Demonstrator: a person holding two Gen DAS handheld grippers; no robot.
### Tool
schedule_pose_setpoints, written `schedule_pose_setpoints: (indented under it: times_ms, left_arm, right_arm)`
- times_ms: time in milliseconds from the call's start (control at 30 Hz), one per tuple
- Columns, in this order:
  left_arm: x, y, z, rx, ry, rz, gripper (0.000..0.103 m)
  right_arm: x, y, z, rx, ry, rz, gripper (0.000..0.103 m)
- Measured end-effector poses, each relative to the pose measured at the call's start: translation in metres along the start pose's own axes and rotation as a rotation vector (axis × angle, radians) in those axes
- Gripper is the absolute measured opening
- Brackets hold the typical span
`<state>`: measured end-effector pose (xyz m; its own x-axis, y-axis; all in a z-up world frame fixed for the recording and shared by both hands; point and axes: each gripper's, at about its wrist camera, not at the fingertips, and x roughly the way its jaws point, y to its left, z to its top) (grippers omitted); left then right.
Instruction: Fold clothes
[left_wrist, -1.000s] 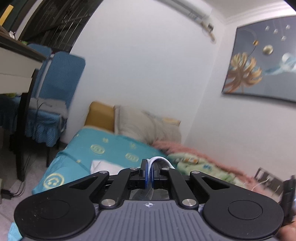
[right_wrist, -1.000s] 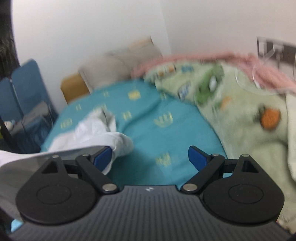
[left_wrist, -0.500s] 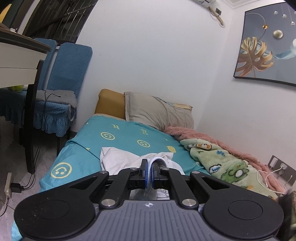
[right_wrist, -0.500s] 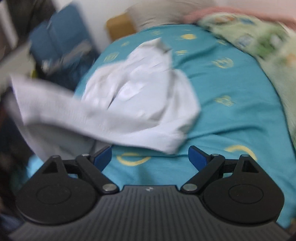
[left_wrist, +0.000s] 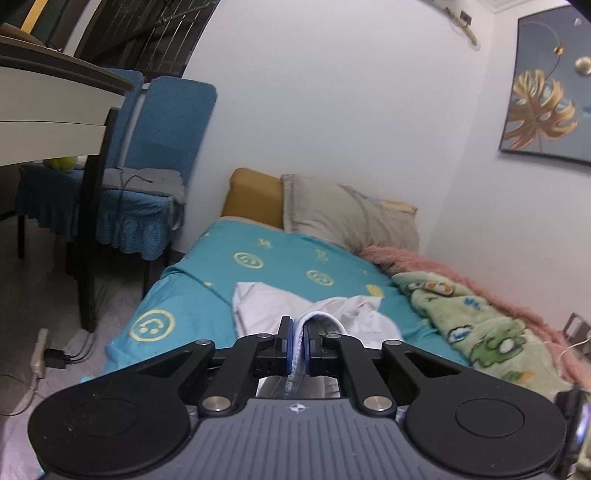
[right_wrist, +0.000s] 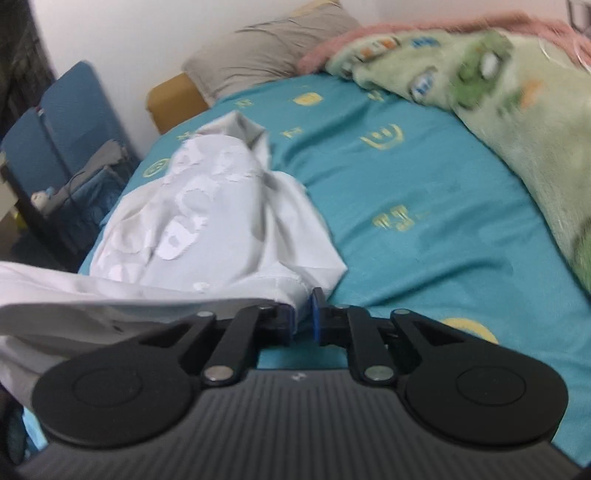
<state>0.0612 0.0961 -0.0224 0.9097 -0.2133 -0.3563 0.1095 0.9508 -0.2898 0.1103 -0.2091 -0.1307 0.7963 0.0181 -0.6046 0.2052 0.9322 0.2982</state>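
A white garment (right_wrist: 192, 221) with a pale print lies crumpled on the teal smiley-face bedsheet (right_wrist: 406, 184). One part of it stretches off to the left over my right gripper's body. My right gripper (right_wrist: 303, 319) is shut on the garment's lower corner, which shows white between its blue pads. In the left wrist view the same white garment (left_wrist: 273, 302) lies bunched on the bedsheet (left_wrist: 207, 288). My left gripper (left_wrist: 298, 343) is shut on a ribbed white edge that loops up between its blue pads.
A grey pillow (left_wrist: 347, 218) and a mustard cushion (left_wrist: 251, 195) lie at the head of the bed. A green cartoon blanket (right_wrist: 517, 92) and a pink one (left_wrist: 424, 266) run along the wall side. Blue chairs (left_wrist: 155, 147) and a desk (left_wrist: 44, 122) stand left of the bed. A power strip (left_wrist: 40, 354) lies on the floor.
My right gripper has gone from wide open to shut on the garment's corner. It swung over the garment meanwhile. The left gripper kept its hold and tilted down toward the bed.
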Motion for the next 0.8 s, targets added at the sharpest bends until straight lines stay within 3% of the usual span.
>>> schedule_pose_setpoints:
  times_ms: [133, 233, 300, 400, 533, 667, 800]
  left_arm:
    - [0.012, 0.004, -0.006, 0.007, 0.115, 0.074, 0.017]
    - [0.02, 0.012, -0.015, 0.015, 0.236, 0.154, 0.042]
    - [0.019, 0.019, -0.018, 0.02, 0.277, 0.218, 0.062]
    - [0.005, 0.027, -0.017, 0.008, 0.261, 0.278, 0.075]
    - [-0.023, 0.022, -0.007, 0.02, 0.138, 0.316, 0.079]
    - [-0.03, -0.004, -0.004, 0.142, 0.066, 0.226, 0.083]
    - [-0.02, -0.043, -0.019, 0.344, 0.104, 0.065, 0.083]
  right_arm:
    - [-0.011, 0.009, 0.003, -0.034, -0.038, 0.038, 0.009]
    - [-0.02, 0.013, 0.006, -0.045, -0.063, 0.066, 0.009]
    - [-0.023, 0.015, 0.007, -0.048, -0.067, 0.073, 0.009]
    - [-0.022, 0.014, 0.008, -0.037, -0.054, 0.07, 0.009]
    - [-0.021, 0.013, 0.008, -0.025, -0.039, 0.067, 0.009]
    - [-0.017, 0.016, 0.007, -0.043, -0.008, 0.038, 0.009]
    - [-0.014, 0.012, 0.008, -0.019, 0.016, 0.039, 0.009]
